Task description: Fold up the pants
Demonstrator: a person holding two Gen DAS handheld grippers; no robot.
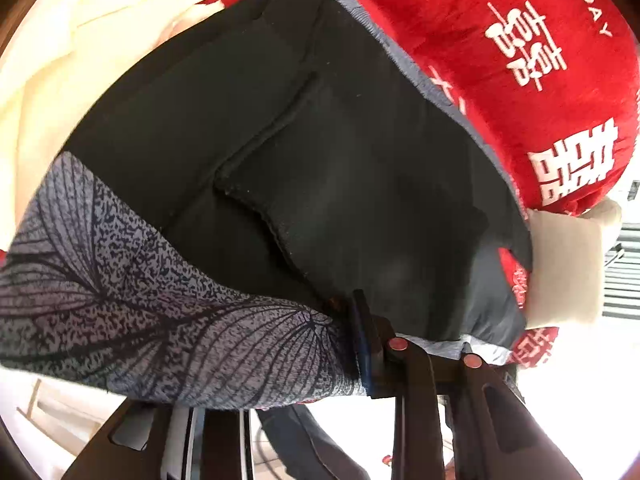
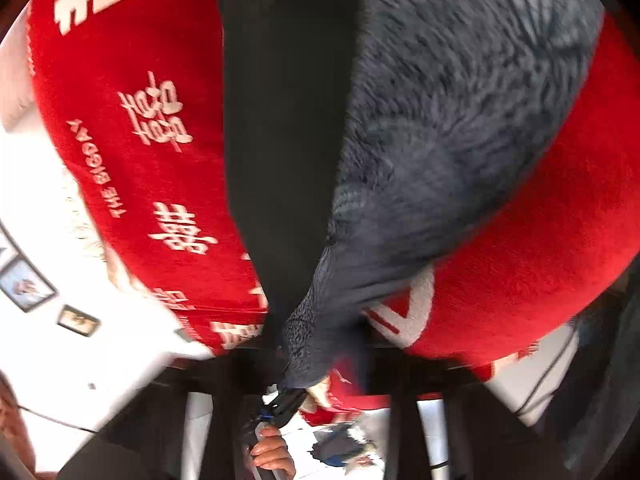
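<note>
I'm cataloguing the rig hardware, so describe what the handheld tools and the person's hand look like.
In the left wrist view, the left tool has black angular finger links, each with a round copper-coloured pivot cap, and a dark blue pad on one finger. Pale panels sit between the black frame bars below. The right wrist view shows a black tool tip with a blue detail, and the bare hand on its handle; no sleeve shows.

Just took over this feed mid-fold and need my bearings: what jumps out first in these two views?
The bright red blanket with white characters fills the background of both views. In the left wrist view, dark pants with a pocket seam spread across the middle, beside a grey leaf-patterned cloth at lower left. In the right wrist view, a fuzzy grey fabric bunches down toward the right hand-held gripper.
</note>
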